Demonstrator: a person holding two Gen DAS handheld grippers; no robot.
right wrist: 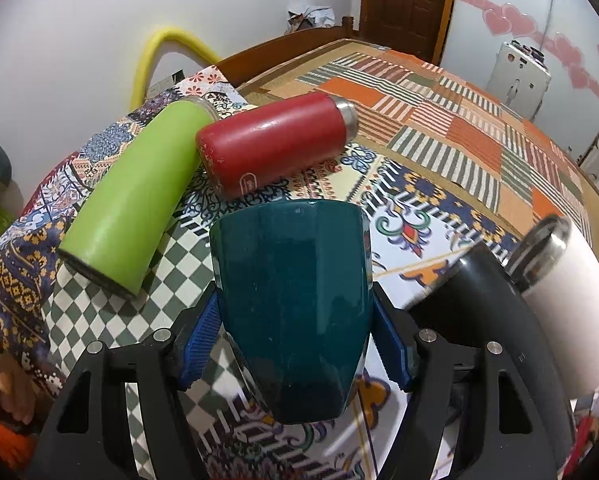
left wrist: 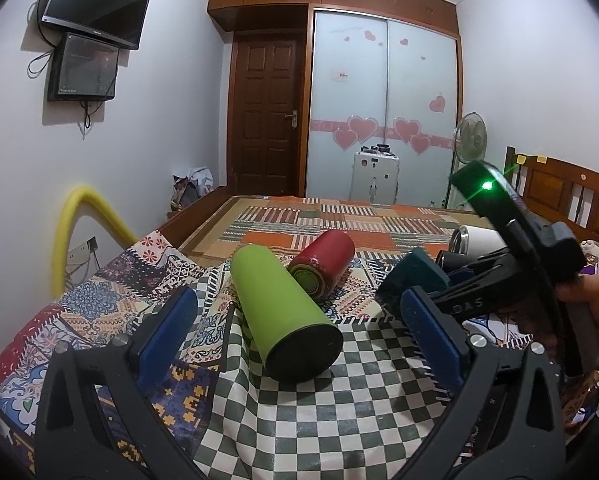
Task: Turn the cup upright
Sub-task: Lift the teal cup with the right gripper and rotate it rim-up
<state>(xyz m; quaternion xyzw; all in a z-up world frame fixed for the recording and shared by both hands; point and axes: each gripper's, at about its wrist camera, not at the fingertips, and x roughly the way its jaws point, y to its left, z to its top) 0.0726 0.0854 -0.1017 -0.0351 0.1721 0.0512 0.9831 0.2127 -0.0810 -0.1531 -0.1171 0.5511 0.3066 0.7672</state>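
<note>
Right tongs (right wrist: 295, 340): clenched on the teal cup (right wrist: 295, 300), blue pads pressing its two sides near the narrower base end; the cup lies along the fingers with its wide end pointing away from the camera, over the patterned cloth.
Left tongs (left wrist: 299, 320): released, fingers spread wide with nothing between them, hovering above the checkered cloth (left wrist: 319, 412).
Teal cup from the left view: seen at the right, held in the other tongs (left wrist: 419, 284), off the bed.
Green bottle (left wrist: 283, 312): on its side just ahead of the left tongs, dark base toward the camera.
Red bottle (left wrist: 323, 264): on its side behind the green one, touching it.
Black tumbler (right wrist: 471, 292) and white tumbler (right wrist: 567, 288): lying side by side at the right.
Bed (left wrist: 339, 216): covered with patchwork spreads.
</note>
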